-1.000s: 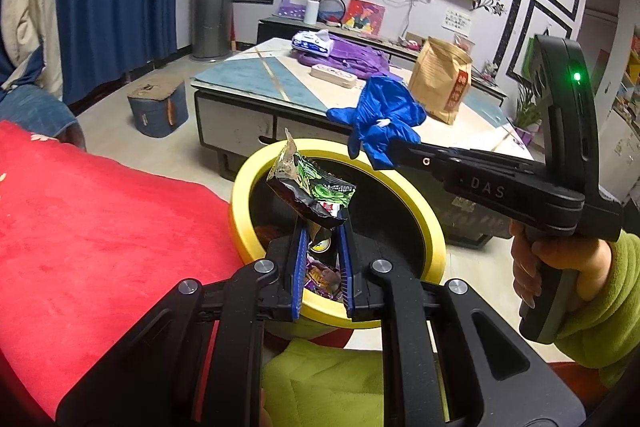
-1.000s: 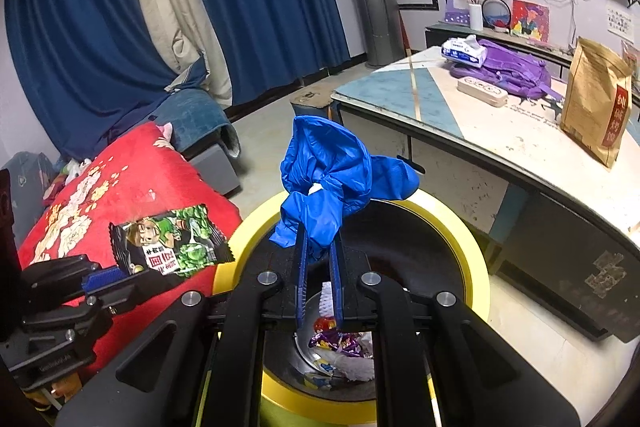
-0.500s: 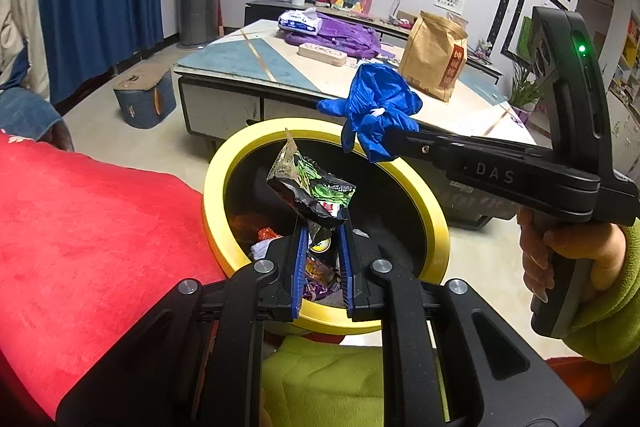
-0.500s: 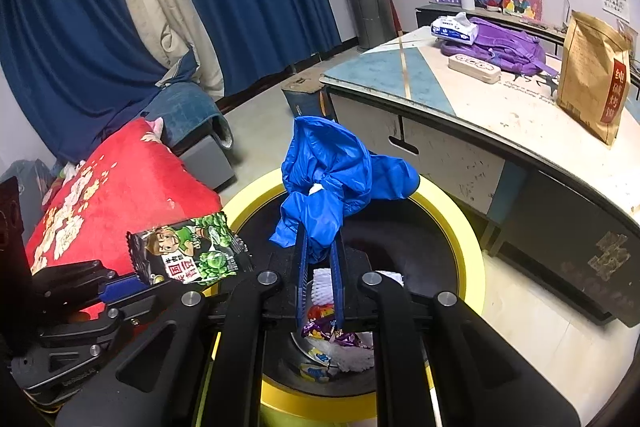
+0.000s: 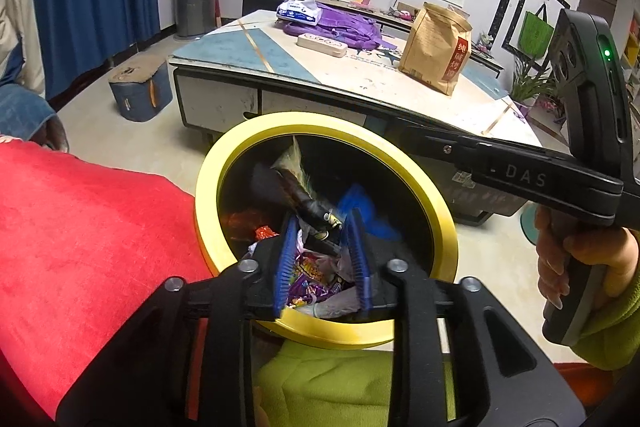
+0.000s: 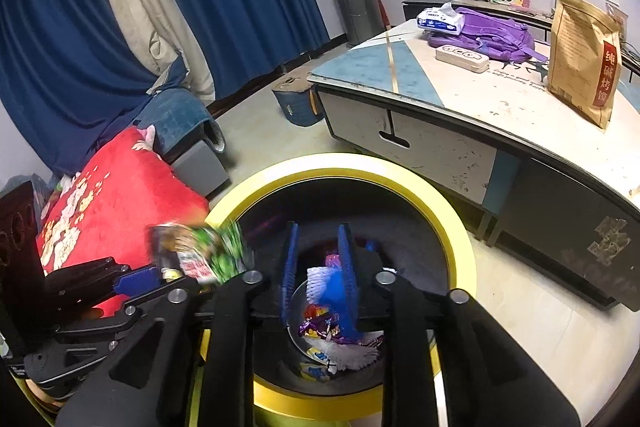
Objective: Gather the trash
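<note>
Over the yellow-rimmed bin [image 5: 208, 167], both grippers sit with fingers spread. Left gripper [image 5: 323, 259] holds nothing; the green snack wrapper [image 6: 200, 253], blurred, is at its fingertips just above the rim, likely dropping in. Right gripper [image 6: 318, 269] is empty too, with the blue glove [image 5: 360, 203] already down among the candy wrappers in the bin. To do the drop well: keep both sets of fingers wide, stay centred over the opening until the wrapper clears the rim, since it sits near the edge by the red blanket [image 5: 80, 235] and could slide out. Brown paper bag [image 5: 434, 47] and purple backpack [image 6: 492, 35] remain on the bench [image 6: 460, 95].
</note>
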The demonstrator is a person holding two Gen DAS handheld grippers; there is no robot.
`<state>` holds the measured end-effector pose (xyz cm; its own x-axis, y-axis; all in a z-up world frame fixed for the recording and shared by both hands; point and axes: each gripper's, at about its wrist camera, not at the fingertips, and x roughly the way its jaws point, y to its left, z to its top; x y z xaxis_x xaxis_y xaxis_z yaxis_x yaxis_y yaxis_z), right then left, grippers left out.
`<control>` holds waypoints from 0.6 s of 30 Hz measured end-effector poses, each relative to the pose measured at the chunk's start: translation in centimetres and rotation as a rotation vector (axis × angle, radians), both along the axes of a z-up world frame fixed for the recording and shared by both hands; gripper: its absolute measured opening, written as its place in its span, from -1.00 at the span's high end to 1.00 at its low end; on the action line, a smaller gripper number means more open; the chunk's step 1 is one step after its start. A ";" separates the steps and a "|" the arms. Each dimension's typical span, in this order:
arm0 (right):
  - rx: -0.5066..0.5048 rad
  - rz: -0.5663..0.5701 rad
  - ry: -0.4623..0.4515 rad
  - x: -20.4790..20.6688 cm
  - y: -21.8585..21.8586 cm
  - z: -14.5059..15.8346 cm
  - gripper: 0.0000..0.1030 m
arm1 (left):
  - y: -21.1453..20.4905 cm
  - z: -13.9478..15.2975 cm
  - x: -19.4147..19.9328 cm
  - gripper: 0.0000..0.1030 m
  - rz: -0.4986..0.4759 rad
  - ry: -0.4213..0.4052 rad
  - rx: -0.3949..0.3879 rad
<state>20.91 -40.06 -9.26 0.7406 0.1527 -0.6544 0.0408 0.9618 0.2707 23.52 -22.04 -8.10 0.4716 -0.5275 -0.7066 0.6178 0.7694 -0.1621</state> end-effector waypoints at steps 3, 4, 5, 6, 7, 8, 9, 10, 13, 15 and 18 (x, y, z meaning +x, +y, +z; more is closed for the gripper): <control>-0.001 -0.019 -0.005 -0.4 -0.4 0.2 0.35 | 0.3 0.1 0.0 0.17 0.011 0.002 -0.005; -0.001 -0.026 -0.007 -0.6 -0.6 0.3 0.31 | 0.5 0.1 -0.1 0.13 0.014 0.000 -0.007; -0.001 -0.032 -0.009 -0.8 -0.8 0.4 0.20 | 0.6 0.2 -0.1 0.10 0.018 -0.001 -0.006; -0.002 -0.044 -0.013 -1.1 -0.9 0.6 0.10 | 0.8 0.3 -0.2 -0.02 0.024 -0.003 -0.006; -0.002 -0.054 -0.016 -1.4 -1.0 0.8 0.05 | 1.0 0.4 -0.2 -0.19 0.034 -0.006 -0.006; -0.003 -0.060 -0.019 -1.6 -1.1 0.9 -0.03 | 1.3 0.6 -0.3 -0.26 0.042 -0.008 -0.009; -0.012 -0.070 -0.027 -2.0 -1.1 1.3 -0.17 | 1.6 0.7 -0.3 -0.39 0.048 -0.008 -0.015; -0.022 -0.076 -0.036 -2.2 -1.1 1.6 -0.27 | 2.0 0.9 -0.4 -0.49 0.058 -0.009 -0.021; -0.055 -0.100 -0.083 -3.4 -0.6 2.7 -0.60 | 3.3 1.5 -0.4 -0.70 0.097 -0.017 -0.023; -0.062 -0.092 -0.102 -4.0 -0.1 3.4 -0.73 | 4.2 2.0 -0.5 -0.77 0.120 -0.021 -0.025; -0.076 -0.080 -0.123 -4.8 1.1 4.1 -0.88 | 6.2 3.0 -0.8 -0.79 0.170 -0.038 -0.027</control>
<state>16.13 -38.93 -5.20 0.8235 0.0432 -0.5656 0.0894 0.9747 0.2047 22.77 -15.84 -5.15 0.5814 -0.4568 -0.6733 0.4853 0.8589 -0.1637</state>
